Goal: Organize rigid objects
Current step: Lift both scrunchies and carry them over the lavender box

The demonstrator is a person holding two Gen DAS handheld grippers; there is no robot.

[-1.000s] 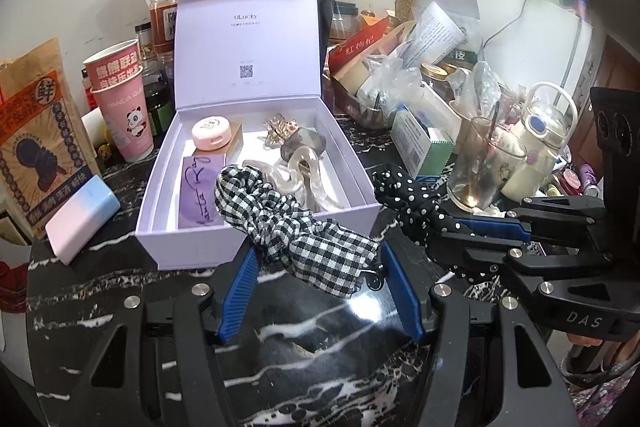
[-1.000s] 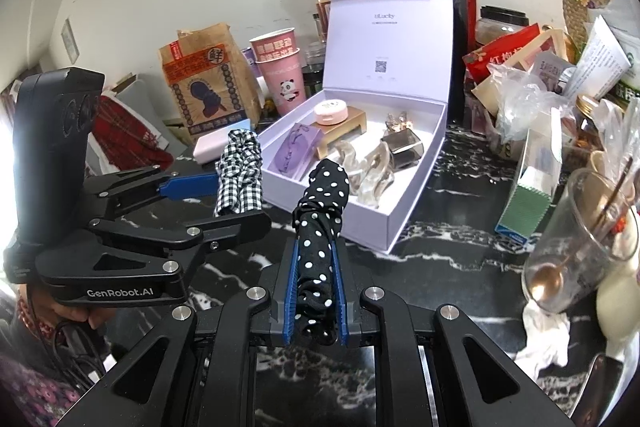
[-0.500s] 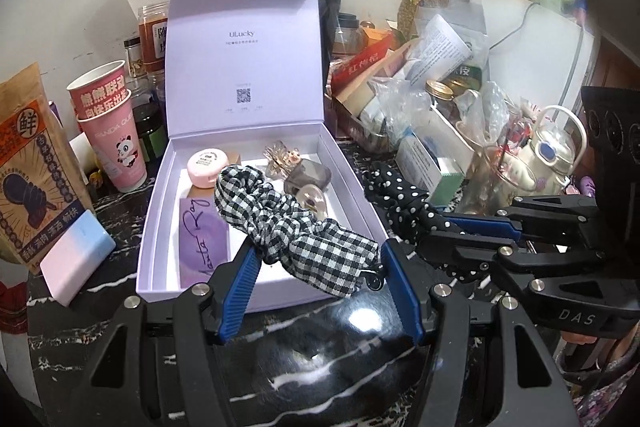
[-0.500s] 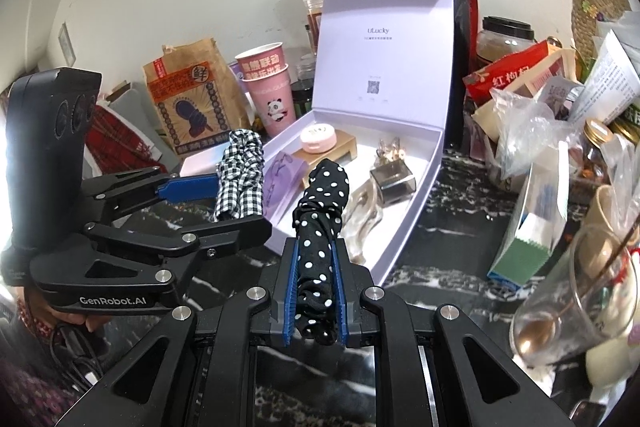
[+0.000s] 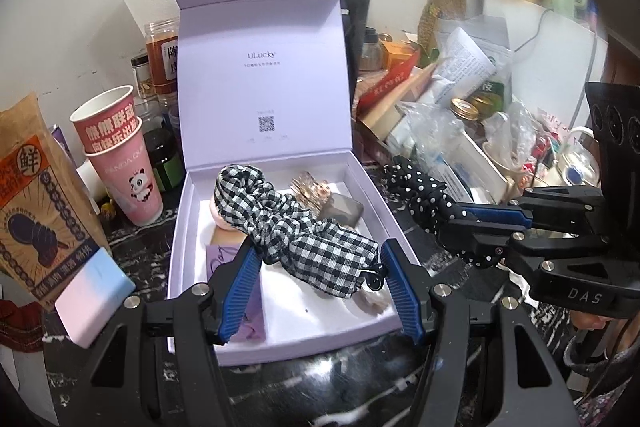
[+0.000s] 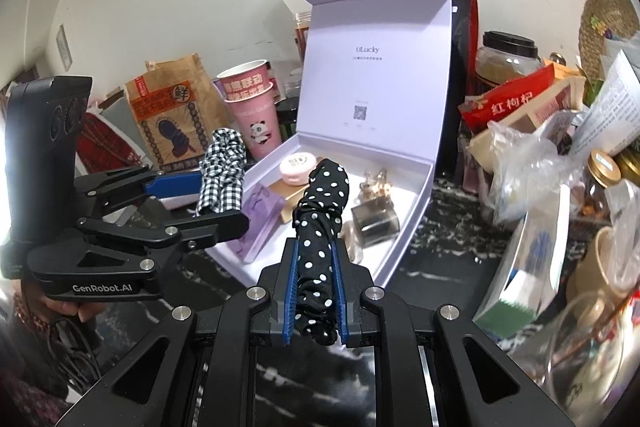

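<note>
Between the left gripper's (image 5: 316, 279) blue pads, clamped lengthwise, the checked scrunchie (image 5: 288, 223) hangs over the open lilac box (image 5: 396, 239) just ahead, nearer it than the right gripper (image 6: 314, 293), clamped on the dotted scrunchie (image 6: 322, 223).

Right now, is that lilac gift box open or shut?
Open: the lilac box has its lid standing upright, showing trinkets inside.
</note>
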